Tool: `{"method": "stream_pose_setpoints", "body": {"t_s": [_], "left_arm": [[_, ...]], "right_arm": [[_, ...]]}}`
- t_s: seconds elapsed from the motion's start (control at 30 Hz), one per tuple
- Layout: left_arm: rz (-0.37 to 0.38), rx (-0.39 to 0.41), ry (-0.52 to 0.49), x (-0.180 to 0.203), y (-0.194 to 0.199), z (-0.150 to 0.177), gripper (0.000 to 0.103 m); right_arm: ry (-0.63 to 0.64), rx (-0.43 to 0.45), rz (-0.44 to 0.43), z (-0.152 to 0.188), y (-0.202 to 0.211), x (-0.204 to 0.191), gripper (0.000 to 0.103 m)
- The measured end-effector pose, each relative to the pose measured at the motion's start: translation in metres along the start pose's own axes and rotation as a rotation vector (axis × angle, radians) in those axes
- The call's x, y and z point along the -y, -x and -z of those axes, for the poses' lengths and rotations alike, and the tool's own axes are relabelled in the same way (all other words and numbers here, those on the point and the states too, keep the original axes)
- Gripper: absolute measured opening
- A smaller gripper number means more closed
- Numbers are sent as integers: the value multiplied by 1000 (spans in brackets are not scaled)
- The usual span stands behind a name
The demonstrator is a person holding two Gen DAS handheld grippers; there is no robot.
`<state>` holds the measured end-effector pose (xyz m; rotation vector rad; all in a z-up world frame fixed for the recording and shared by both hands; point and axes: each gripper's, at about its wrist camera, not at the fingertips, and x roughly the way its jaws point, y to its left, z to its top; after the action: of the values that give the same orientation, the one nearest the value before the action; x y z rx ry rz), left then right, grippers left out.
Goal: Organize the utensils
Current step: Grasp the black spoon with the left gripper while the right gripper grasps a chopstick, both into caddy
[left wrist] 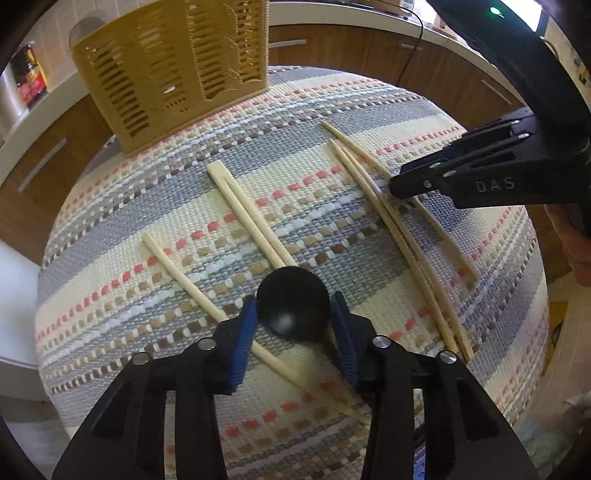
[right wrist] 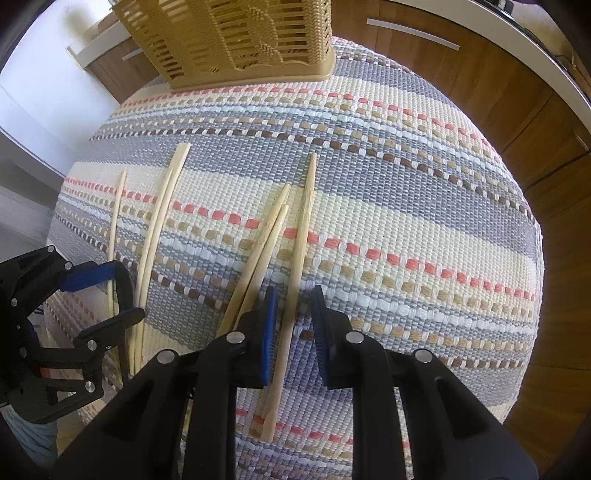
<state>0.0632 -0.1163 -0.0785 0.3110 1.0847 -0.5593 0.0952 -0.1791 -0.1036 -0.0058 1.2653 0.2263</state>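
Note:
Several pale wooden chopsticks lie on a striped woven mat (left wrist: 332, 206). A tan slatted utensil basket (left wrist: 170, 70) stands at the mat's far edge; it also shows in the right wrist view (right wrist: 236, 37). My left gripper (left wrist: 293, 314) is shut on a black round spoon (left wrist: 292, 303), its bowl between the blue pads above the mat. My right gripper (right wrist: 293, 325) is open, its pads on either side of a single chopstick (right wrist: 301, 236) lying on the mat. A chopstick pair (right wrist: 258, 254) lies just left of it. The right gripper also shows in the left wrist view (left wrist: 397, 184).
Wooden cabinets (right wrist: 517, 122) with metal handles and a white counter edge (left wrist: 332, 14) surround the table. A bottle (left wrist: 31, 74) stands at the far left. The left gripper appears at the left of the right wrist view (right wrist: 110, 291), over more chopsticks (right wrist: 159, 221).

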Motion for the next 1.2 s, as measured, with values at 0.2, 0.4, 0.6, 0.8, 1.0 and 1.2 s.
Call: {"method": "stream_pose_setpoints", "body": {"t_s": [0.2,0.4,0.6,0.8,1.0,1.2], "left_arm": [[3,31,21,-4,0,-1,36],[24,119,72,-22,20,0,36],[17,242,111,-37,55,-7,36],[-41,385,137,-58,102,-26,36],[-184,538,117,-66,152,-57,36],[-362,693,93,-66,188,-93,36]], "right_arm": [[35,-45,38,-11,-3,-6,6],[29,-28,22,-13,-4,0,4],[30,65,-59,-10,20,9,4],[81,238,-129,-13,72,2,4],[145,494,-167,-28,135,-13,4],[163,738,-198,-58,181,-21,4]]}}
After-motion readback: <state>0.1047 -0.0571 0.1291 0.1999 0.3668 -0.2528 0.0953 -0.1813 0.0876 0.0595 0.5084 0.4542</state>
